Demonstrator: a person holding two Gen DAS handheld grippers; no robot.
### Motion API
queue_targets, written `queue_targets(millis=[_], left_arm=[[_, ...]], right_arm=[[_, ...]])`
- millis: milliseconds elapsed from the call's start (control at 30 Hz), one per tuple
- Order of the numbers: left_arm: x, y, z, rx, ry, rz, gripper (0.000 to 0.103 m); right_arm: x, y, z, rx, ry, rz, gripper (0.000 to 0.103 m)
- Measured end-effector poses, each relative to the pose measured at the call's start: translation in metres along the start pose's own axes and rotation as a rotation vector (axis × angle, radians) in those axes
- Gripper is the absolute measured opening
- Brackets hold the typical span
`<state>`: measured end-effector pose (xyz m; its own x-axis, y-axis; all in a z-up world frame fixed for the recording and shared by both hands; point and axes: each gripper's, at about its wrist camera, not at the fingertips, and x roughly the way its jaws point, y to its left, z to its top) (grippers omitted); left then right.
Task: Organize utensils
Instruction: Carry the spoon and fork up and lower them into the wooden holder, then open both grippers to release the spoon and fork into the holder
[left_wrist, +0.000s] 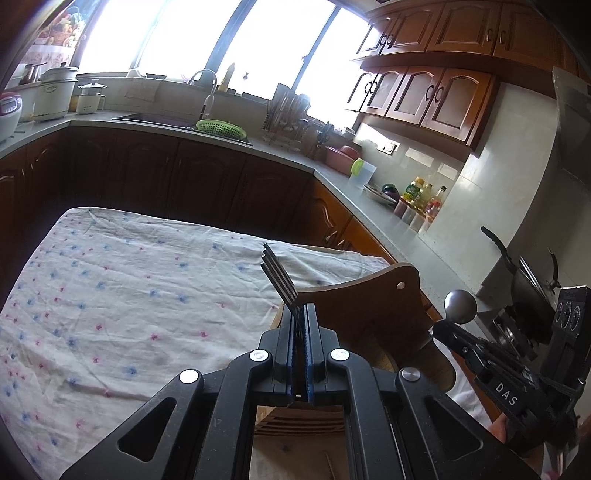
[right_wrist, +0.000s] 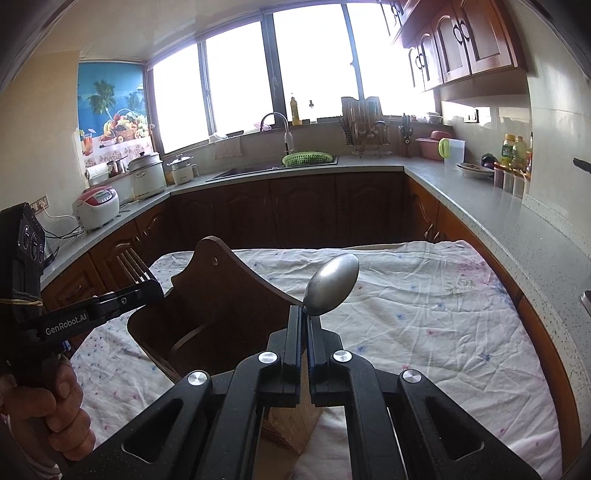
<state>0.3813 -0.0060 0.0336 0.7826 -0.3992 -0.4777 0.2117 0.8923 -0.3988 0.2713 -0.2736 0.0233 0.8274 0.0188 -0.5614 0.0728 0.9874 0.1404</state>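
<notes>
The left gripper (left_wrist: 303, 314) is clamped on a fork (left_wrist: 279, 274), tines up, and the right gripper (right_wrist: 304, 317) on a spoon (right_wrist: 334, 283), bowl up; both hover over the wooden caddy (right_wrist: 221, 295) on the floral cloth (right_wrist: 424, 306), held by the handles, probably so these 2 can drop in handle-first

The left gripper (left_wrist: 300, 314) points forward and slightly down, its fingers (left_wrist: 287, 325) pressed together. The right gripper (right_wrist: 303, 321) sits beside it at a similar tilt, equally clamped. A hand (right_wrist: 55, 402) grips the left gripper's handle.
</notes>
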Motion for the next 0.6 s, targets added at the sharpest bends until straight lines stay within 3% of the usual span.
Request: queue_targets(millis=[100, 167, 200, 267, 333, 533, 600], left_arm=[[-0.001, -0.003, 0.000, 0.013, 0.008, 0.014, 0.012], [-0.011, 0.000, -0.004, 0.003, 0.002, 0.011, 0.040], [-0.016, 0.001, -0.005, -0.004, -0.005, 0.009, 0.046], [-0.029, 0.005, -0.008, -0.019, -0.021, 0.018, 0.065], [-0.041, 0.009, -0.012, -0.037, -0.032, 0.022, 0.069], [-0.088, 0.015, -0.032, -0.074, -0.058, 0.053, 0.083], [-0.105, 0.015, -0.042, -0.086, -0.062, 0.077, 0.088]], right_arm=[[-0.001, 0.000, 0.001, 0.009, 0.003, 0.005, 0.003], [-0.004, -0.002, 0.002, 0.021, -0.004, 0.010, 0.006], [-0.007, -0.003, 0.002, 0.027, -0.010, 0.002, 0.006], [-0.014, -0.006, 0.003, 0.042, -0.025, -0.002, 0.017], [-0.023, -0.010, 0.003, 0.065, -0.040, 0.002, 0.050], [-0.056, -0.020, -0.004, 0.138, -0.075, 0.018, 0.087], [-0.069, -0.022, -0.010, 0.164, -0.088, 0.020, 0.095]])
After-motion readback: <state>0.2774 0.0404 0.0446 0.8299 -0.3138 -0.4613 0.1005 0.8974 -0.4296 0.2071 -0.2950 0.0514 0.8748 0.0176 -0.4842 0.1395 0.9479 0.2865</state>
